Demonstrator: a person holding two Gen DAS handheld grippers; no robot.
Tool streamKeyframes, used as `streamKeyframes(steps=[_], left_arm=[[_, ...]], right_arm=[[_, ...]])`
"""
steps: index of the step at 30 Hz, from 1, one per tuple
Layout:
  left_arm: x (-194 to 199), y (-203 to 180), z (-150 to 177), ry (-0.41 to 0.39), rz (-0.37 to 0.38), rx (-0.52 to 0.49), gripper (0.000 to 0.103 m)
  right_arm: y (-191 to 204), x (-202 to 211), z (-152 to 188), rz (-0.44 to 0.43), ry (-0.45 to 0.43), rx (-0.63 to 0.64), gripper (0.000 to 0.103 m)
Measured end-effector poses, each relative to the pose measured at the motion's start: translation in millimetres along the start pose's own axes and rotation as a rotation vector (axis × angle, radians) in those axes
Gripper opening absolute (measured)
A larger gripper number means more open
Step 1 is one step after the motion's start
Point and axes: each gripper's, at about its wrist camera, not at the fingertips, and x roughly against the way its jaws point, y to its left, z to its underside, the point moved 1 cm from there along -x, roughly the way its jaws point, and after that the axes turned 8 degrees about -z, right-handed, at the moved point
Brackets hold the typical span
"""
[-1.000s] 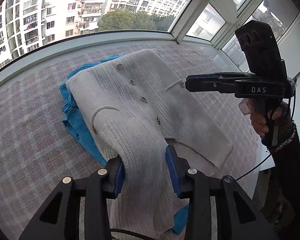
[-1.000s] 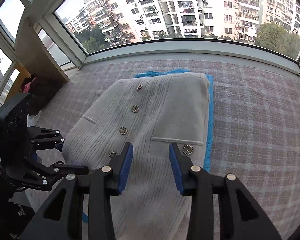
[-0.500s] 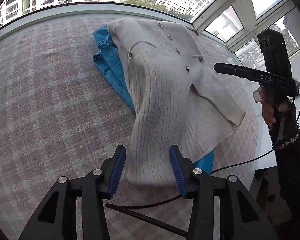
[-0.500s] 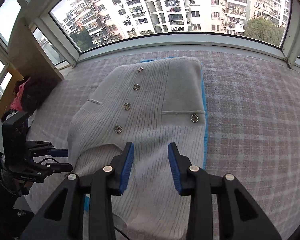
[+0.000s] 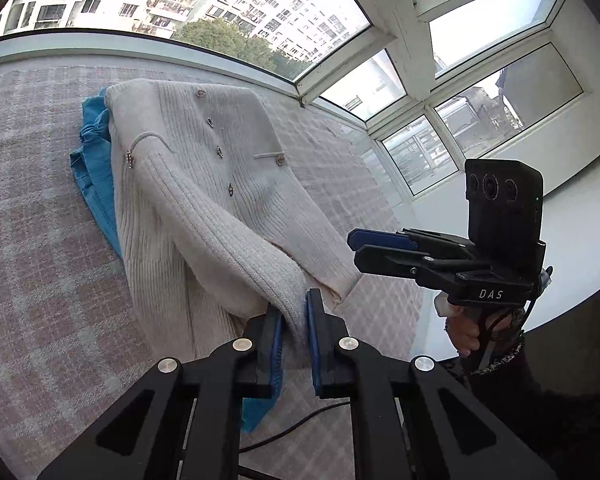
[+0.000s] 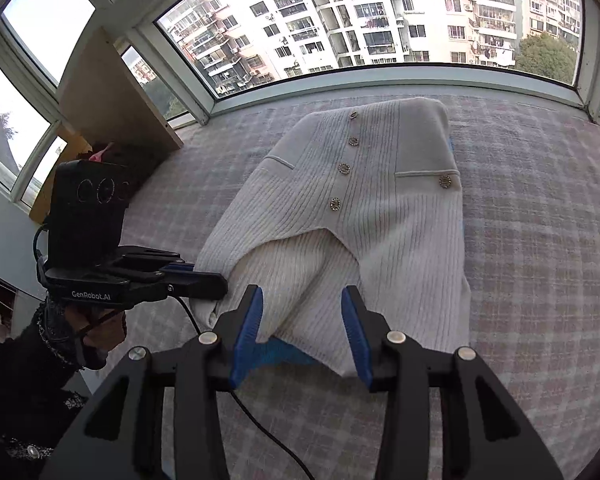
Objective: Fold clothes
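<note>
- Big curved windows (image 6: 380, 20) wrap around the room, with tall apartment blocks (image 6: 400, 8) and trees outside.
- Below them a checked pink-and-grey cover (image 6: 540, 240) spreads over the work surface.
- On the cover lies a cream ribbed cardigan (image 6: 372, 208), buttons up, with a row of round metal buttons (image 6: 344, 169) down its front and a small pocket flap on each side.
- A blue garment (image 5: 96, 188) lies underneath the cardigan, showing along one edge and at the near corner.
- The left gripper (image 5: 294, 328) has just been closing its jaws; its blue pads now pinch a fold of the cardigan's near hem, which rises off the cover toward them.
- The right gripper (image 6: 302, 332) has just been opening its jaws; they stand partly apart above the cardigan's near hem, and the pads do not press on the cloth.
- Seen from the left wrist camera, the right gripper hangs in the air just beside the cardigan's corner, held by a hand (image 5: 464, 332) in a dark sleeve.
- A black cable (image 6: 260, 420) trails over the cover near the grippers.
- A wooden cabinet (image 6: 112, 92) stands by the window at the far left in the right wrist view.
</note>
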Motion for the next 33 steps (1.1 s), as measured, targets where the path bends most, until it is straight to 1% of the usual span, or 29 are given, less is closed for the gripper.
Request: streamKeyframes(steps=[2,3,5,7,8,9,10,11,13,15,16,18,19,20,22,24,25,26,28,30,31,33], left_arm=[[-16,9,6,0.033,-0.050,-0.001,0.010],[-26,15,11,0.058,-0.091,-0.007,0.010],[-33,33,22,0.094,-0.113,0.026,0.011],[-32,46,25,0.097,-0.095,0.075,0.017],[-29,50,26,0.094,-0.107,0.079,0.020],[-27,51,26,0.097,-0.126,0.073,0.026],[-25,52,25,0.098,-0.142,0.068,0.026],[-21,51,24,0.096,-0.149,0.065,0.026],[-13,51,23,0.091,-0.161,0.059,0.029],[-5,51,21,0.085,-0.183,0.055,0.039],[-4,50,20,0.078,-0.199,0.050,0.041],[-5,49,17,0.077,-0.217,0.040,0.045],[-7,48,17,0.082,-0.218,0.037,0.045],[-10,48,16,0.092,-0.203,0.040,0.045],[-9,49,17,0.098,-0.160,0.044,0.042],[-7,48,16,0.103,-0.127,0.046,0.028],[-6,46,14,0.107,-0.118,0.045,0.026],[-4,44,13,0.113,-0.124,0.032,0.026],[4,41,10,0.108,-0.200,-0.022,0.026],[13,41,8,0.091,-0.277,-0.064,0.026],[16,44,7,0.085,-0.294,-0.066,0.026],[23,49,6,0.075,-0.326,-0.070,0.026]], right_arm=[[-1,-10,10,-0.008,0.027,-0.016,0.044],[-3,-14,14,-0.022,0.033,-0.032,0.044],[-10,-18,17,-0.022,0.027,-0.060,0.044],[-20,-17,17,-0.007,0.008,-0.084,0.044],[-26,-19,18,0.022,0.016,-0.082,0.044],[-34,-25,19,0.071,0.045,-0.079,0.044],[-42,-30,21,0.127,0.083,-0.080,0.044],[-47,-33,23,0.153,0.101,-0.089,0.044],[-44,-26,23,0.116,0.074,-0.100,0.044],[-28,-18,23,0.072,0.042,-0.070,0.044],[-21,-14,23,0.050,0.026,-0.055,0.044],[-2,-17,24,-0.003,0.026,-0.016,0.044],[9,-21,26,-0.029,0.035,0.007,0.044],[21,-26,28,-0.046,0.046,0.038,0.044],[43,-34,34,-0.044,0.051,0.115,0.044],[59,-42,38,-0.042,0.064,0.167,0.046],[65,-47,40,-0.042,0.073,0.184,0.047],[69,-52,41,-0.040,0.082,0.195,0.047],[79,-62,41,-0.027,0.093,0.219,0.047],[91,-72,40,0.007,0.095,0.266,0.047],[98,-78,39,0.041,0.096,0.300,0.047],[108,-92,42,0.151,0.121,0.391,0.047]])
